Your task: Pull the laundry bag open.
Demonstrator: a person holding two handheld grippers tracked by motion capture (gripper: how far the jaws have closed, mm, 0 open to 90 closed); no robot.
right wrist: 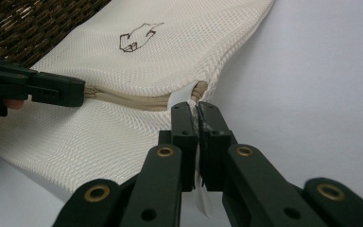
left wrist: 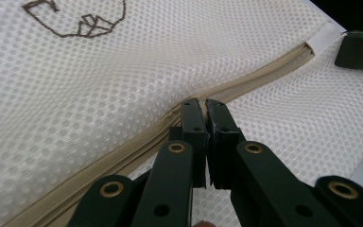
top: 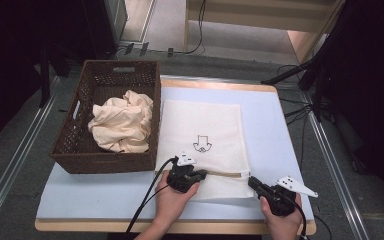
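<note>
So we've got a white mesh laundry bag (top: 201,145) lying flat on the pale blue counter (top: 275,150), just to the 3 o'clock side of a brown wicker basket (top: 85,125) that has a crumpled cream cloth (top: 122,125) in it. The bag has a little brown embroidered logo (top: 200,143) about mid-panel, and a beige zipper (top: 225,173) runs along its near end, toward 6 o'clock.

Our left tongs (top: 201,173) sit on that zipper line. In the left gripper view they (left wrist: 204,106) are pinched together right at the zipper (left wrist: 246,85), closed on the zipper; we can't really make out a pull tab between the tips.

Our right tongs (top: 252,181) are at the bag's corner over toward 4 o'clock. In the right gripper view they (right wrist: 198,108) are clamped on a small white fabric tab (right wrist: 179,97) at the zipper's end, and the tab's strip runs down between them.

The two tongs are near each other along the same zipper, left one at 9 o'clock of the right one.
</note>
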